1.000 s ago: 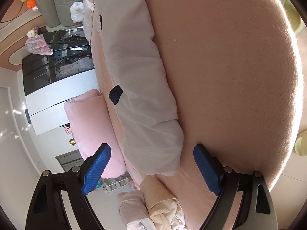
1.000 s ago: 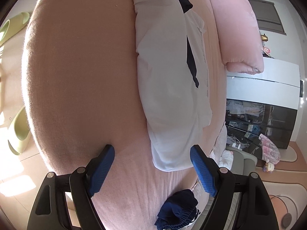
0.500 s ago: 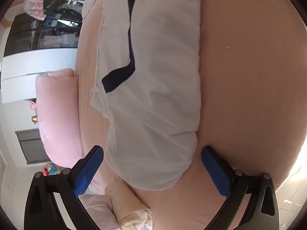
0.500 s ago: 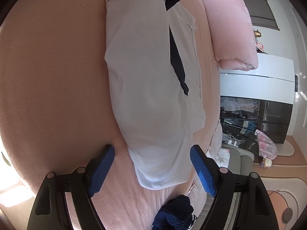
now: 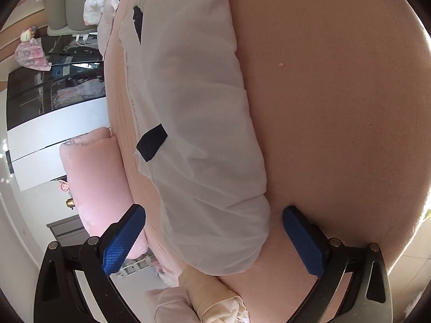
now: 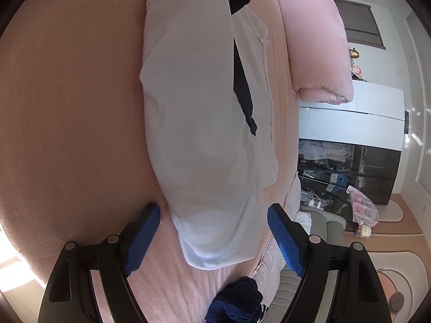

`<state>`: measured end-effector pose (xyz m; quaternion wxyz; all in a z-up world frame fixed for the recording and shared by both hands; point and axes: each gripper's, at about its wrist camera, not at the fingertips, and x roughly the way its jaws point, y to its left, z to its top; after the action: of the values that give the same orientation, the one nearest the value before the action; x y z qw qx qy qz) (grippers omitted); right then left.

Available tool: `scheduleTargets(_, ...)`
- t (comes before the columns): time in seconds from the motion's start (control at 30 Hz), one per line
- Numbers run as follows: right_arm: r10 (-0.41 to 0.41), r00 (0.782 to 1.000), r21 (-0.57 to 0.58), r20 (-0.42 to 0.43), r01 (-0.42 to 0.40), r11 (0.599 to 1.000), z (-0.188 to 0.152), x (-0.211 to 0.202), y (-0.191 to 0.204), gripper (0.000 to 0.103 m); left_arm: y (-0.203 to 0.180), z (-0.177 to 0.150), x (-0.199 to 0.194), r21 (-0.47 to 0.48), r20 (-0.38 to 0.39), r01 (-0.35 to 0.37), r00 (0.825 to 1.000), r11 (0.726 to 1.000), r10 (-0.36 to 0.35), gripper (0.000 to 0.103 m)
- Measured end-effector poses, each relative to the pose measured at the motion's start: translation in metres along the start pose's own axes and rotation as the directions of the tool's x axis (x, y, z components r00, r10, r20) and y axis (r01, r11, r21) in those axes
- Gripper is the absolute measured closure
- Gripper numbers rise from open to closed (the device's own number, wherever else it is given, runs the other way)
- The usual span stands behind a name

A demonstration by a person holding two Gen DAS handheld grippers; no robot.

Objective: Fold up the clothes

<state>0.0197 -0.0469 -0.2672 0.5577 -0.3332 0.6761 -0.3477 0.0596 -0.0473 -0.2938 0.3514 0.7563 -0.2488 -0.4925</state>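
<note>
Nearest the left gripper (image 5: 214,238), a cream crumpled cloth (image 5: 215,300) lies at the bed edge, just short of the white garment (image 5: 199,123). Jaws spread wide, blue pads (image 5: 122,242) either side of the garment's near end; nothing held, and whether the pads touch the fabric cannot be told.

White garment: folded into a long band on the pink bed (image 5: 336,134), with dark trim (image 5: 151,142) showing on its side toward the pink pillow (image 5: 94,183). Pillow sits beyond the garment's long edge, apart from it. Further off past the pillow, a white and dark glass cabinet (image 5: 54,107).

Right gripper (image 6: 214,235) at the garment's (image 6: 199,107) opposite end, likewise wide open and empty, blue pads (image 6: 141,242) flanking the fabric end. A dark blue cloth (image 6: 237,301) lies nearer the gripper than the garment. Dark strip (image 6: 242,80) runs along the garment; pillow (image 6: 315,43) beyond it, cabinet (image 6: 350,145) behind.
</note>
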Motion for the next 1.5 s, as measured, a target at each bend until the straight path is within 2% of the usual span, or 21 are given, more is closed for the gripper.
scheduleTargets(0.13, -0.049, 0.999, -0.037, 0.017, 0.049, 0.998, 0.001, 0.001, 0.006, 0.021, -0.004, 0.001, 0.0, 0.016, 0.005, -0.026, 1.0, 1.0, 0.026, 0.0)
scheduleTargets(0.3, -0.046, 0.999, -0.009, 0.007, 0.046, 0.999, 0.002, 0.004, 0.005, 0.021, 0.0, -0.01, 0.006, -0.012, 0.02, -0.055, 0.998, 0.998, 0.055, 0.0)
scheduleTargets(0.4, -0.049, 0.999, 0.005, -0.002, 0.049, 0.999, 0.002, 0.005, 0.006, 0.022, -0.003, -0.01, 0.003, -0.006, 0.001, -0.096, 0.995, 0.995, 0.096, 0.0)
scheduleTargets(0.5, -0.025, 0.999, 0.022, -0.019, 0.025, 0.999, 0.004, 0.007, 0.004, 0.022, -0.012, -0.007, 0.006, 0.048, -0.027, -0.194, 0.98, 0.98, 0.195, 0.0)
scheduleTargets(0.53, -0.014, 1.0, 0.029, -0.025, 0.015, 0.999, 0.004, 0.007, 0.004, 0.025, -0.015, -0.006, 0.007, 0.065, -0.033, -0.224, 0.973, 0.972, 0.227, 0.0)
scheduleTargets(0.57, -0.006, 1.0, 0.015, -0.024, 0.007, 1.0, 0.004, 0.006, 0.008, 0.034, -0.016, -0.007, 0.009, 0.07, -0.027, -0.23, 0.972, 0.971, 0.232, 0.0)
scheduleTargets(0.6, 0.001, 1.0, -0.002, -0.022, -0.001, 1.0, 0.004, 0.005, 0.013, 0.038, -0.017, -0.007, 0.01, 0.07, -0.024, -0.225, 0.974, 0.972, 0.227, 0.0)
scheduleTargets(0.63, 0.009, 1.0, -0.019, -0.02, -0.009, 1.0, 0.003, 0.003, 0.018, 0.052, -0.015, -0.007, 0.011, 0.068, -0.024, -0.219, 0.975, 0.973, 0.221, 0.0)
scheduleTargets(0.67, 0.016, 1.0, -0.037, -0.019, -0.017, 0.999, 0.003, 0.002, 0.022, 0.059, -0.016, -0.008, 0.011, 0.069, -0.026, -0.215, 0.976, 0.974, 0.217, 0.0)
scheduleTargets(0.73, -0.031, 1.0, -0.095, -0.001, 0.03, 0.995, 0.002, -0.002, 0.034, 0.063, -0.022, -0.011, 0.007, 0.078, -0.02, -0.214, 0.976, 0.974, 0.216, 0.0)
scheduleTargets(0.83, -0.024, 1.0, -0.095, -0.001, 0.023, 0.995, 0.001, -0.001, 0.034, 0.066, -0.027, -0.015, 0.002, 0.087, -0.014, -0.208, 0.978, 0.974, 0.21, 0.0)
scheduleTargets(0.9, -0.013, 1.0, -0.102, 0.001, 0.013, 0.995, 0.001, -0.001, 0.032, 0.065, -0.02, -0.016, 0.005, 0.068, -0.006, -0.182, 0.983, 0.981, 0.183, 0.0)
scheduleTargets(0.97, -0.036, 0.999, -0.11, 0.009, 0.036, 0.993, 0.0, -0.002, 0.033, 0.065, -0.016, -0.02, 0.006, 0.042, 0.007, -0.152, 0.988, 0.988, 0.151, 0.0)
scheduleTargets(1.03, -0.069, 0.997, -0.112, 0.02, 0.071, 0.991, -0.001, -0.003, 0.034, 0.062, -0.012, -0.022, 0.006, 0.021, 0.015, -0.127, 0.992, 0.992, 0.127, 0.0)
scheduleTargets(1.1, -0.104, 0.994, -0.093, 0.034, 0.107, 0.99, -0.002, -0.004, 0.03, 0.052, -0.004, -0.019, 0.009, 0.025, 0.018, -0.101, 0.995, 0.995, 0.101, 0.0)
scheduleTargets(1.17, -0.132, 0.991, -0.038, 0.034, 0.133, 0.99, -0.002, -0.001, 0.015, 0.024, 0.003, -0.017, 0.012, 0.025, 0.02, -0.08, 0.997, 0.996, 0.08, 0.0)
scheduleTargets(1.23, -0.127, 0.992, 0.011, 0.004, 0.127, 0.992, -0.003, 0.008, -0.002, 0.016, 0.004, -0.017, 0.011, 0.036, 0.033, -0.065, 0.997, 0.997, 0.064, 0.003)
scheduleTargets(1.33, -0.059, 0.998, 0.013, -0.025, 0.059, 0.998, -0.004, 0.025, -0.009, 0.016, 0.0, -0.02, 0.006, 0.056, 0.057, -0.042, 0.998, 0.998, 0.039, 0.014)
scheduleTargets(1.43, -0.05, 0.999, -0.002, -0.012, 0.05, 0.999, -0.002, 0.021, -0.003, 0.016, -0.005, -0.021, 0.004, 0.035, 0.058, -0.024, 0.998, 0.999, 0.022, 0.023)
scheduleTargets(1.5, -0.064, 0.998, -0.023, -0.022, 0.063, 0.998, 0.0, 0.02, 0.003, 0.016, -0.007, -0.022, 0.003, 0.023, 0.06, -0.012, 0.998, 1.0, 0.011, 0.026)
